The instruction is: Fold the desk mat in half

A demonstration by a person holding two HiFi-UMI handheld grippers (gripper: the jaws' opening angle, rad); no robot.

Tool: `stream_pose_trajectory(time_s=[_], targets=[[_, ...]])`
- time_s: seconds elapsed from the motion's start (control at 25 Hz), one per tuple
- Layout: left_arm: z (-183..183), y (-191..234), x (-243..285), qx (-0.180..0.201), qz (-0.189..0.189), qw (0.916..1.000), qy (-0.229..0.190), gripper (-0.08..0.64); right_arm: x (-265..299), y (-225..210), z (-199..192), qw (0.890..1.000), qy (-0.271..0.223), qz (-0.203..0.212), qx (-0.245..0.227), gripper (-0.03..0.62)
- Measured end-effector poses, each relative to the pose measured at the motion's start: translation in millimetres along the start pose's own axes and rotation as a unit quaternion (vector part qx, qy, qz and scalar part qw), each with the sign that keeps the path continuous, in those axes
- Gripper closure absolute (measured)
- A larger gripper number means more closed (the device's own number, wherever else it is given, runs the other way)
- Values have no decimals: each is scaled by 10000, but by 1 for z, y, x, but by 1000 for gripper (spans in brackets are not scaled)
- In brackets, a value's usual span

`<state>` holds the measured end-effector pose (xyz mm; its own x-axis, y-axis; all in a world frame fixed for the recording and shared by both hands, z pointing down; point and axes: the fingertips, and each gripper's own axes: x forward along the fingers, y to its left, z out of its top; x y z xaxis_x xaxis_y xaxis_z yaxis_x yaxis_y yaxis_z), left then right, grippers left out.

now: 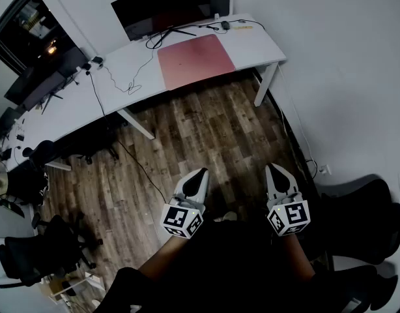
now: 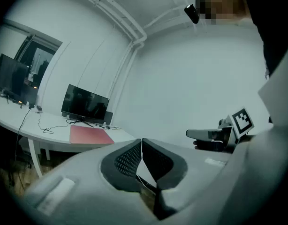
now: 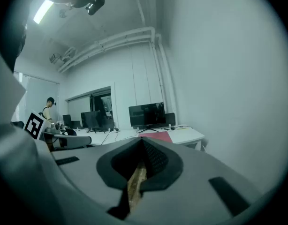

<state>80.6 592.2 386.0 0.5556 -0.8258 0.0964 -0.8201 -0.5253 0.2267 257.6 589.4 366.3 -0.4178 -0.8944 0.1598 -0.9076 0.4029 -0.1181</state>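
A red desk mat lies flat on a white desk, in front of a dark monitor. It also shows far off as a red strip in the left gripper view and the right gripper view. My left gripper and right gripper hang side by side over the wood floor, well short of the desk. Both are shut with nothing between the jaws. The right gripper is seen from the left one.
Cables trail over the desk left of the mat. A second desk with monitors runs to the left. Black office chairs stand at lower left, and one stands at right. A person stands far off.
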Motion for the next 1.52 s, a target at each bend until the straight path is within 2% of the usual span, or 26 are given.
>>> stream_pose_trajectory(time_s=[0.28,0.52,0.72,0.92,1.08,1.12,1.16,1.2,1.32,1.4,1.52], targets=[[2,1,-4,40,4,10000,-24,538,-3,0,-6,10000,6,-13,58,597],[1,-5,-2,81,-208,9998,0,537,-6,-3,-11,9997,91,-63,207,597],[4,-4,-2,77,-186,9998,-33,537,-9,-2,-16,9996,141,-152,210,597],[3,-3,-6,16,-187,9998,-78,537,-18,-6,-14,9992,15,-331,213,597],[1,-3,-9,27,-136,9998,-106,534,-25,-6,-13,9995,-86,-256,190,595],[-1,-3,-9,10,-137,9999,-88,525,-25,-6,-14,9995,-81,-243,172,586],[-3,-3,-9,-19,-140,9999,-65,489,-26,-7,-16,9995,-79,-278,159,544],[-6,-2,-9,-58,-141,9999,-46,434,-27,-9,-18,9992,-91,-362,148,478],[-12,1,-12,-69,-40,10000,-25,305,-33,-18,-22,9973,-187,-697,157,334],[-12,3,-15,8,143,9999,-68,258,-38,-28,-23,9954,-240,-887,255,295],[-14,4,-20,35,367,9993,-107,235,-42,-40,-29,9938,-249,-938,535,261]])
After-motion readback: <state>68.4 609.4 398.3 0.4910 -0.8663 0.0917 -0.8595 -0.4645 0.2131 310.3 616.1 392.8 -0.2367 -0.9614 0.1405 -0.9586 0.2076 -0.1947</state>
